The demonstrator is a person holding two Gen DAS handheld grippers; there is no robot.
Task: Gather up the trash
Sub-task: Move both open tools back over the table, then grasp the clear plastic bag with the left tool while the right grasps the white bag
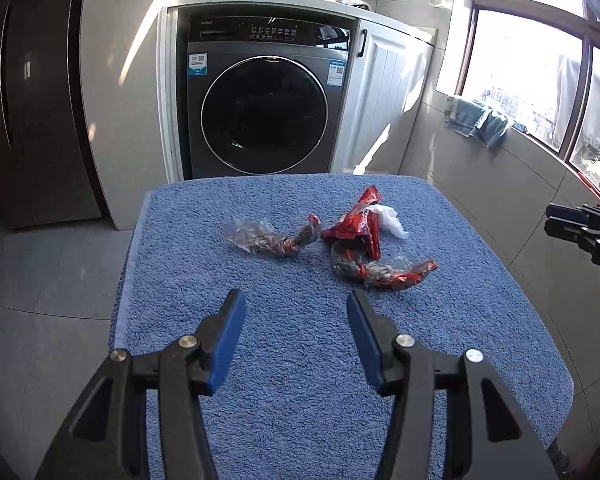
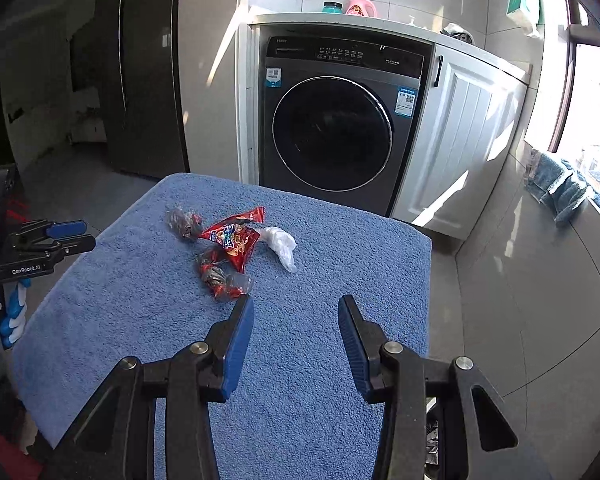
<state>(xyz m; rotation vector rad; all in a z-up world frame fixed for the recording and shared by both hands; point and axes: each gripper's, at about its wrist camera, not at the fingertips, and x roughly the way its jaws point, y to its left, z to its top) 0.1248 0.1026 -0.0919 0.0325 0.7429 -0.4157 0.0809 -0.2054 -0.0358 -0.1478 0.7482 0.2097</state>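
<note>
Biggest risk I can see: those wrappers are thin, crinkly and half tangled together, so a pinch on one could drag its neighbour along or just skate off the slick film. The blue towel (image 1: 300, 360) on the surface is fluffy too, so going in low might snag the loops instead of the trash. The white plastic scrap (image 2: 280, 246) looks light enough to flick away if it's nudged.

Trash sits mid-frame in both views: a clear wrapper (image 1: 272, 238) centre-left in the left view, the red snack packet (image 1: 360, 224) just right of it touching the white scrap, and another crumpled wrapper (image 1: 384, 270) below it.

Left tool (image 1: 296, 308) is spread wide, holding nothing, hovering short of the pile. Right tool (image 2: 296, 312) is the same: parted wide, nothing in it, its left tip just beside the nearest wrapper. No bin in view.
</note>
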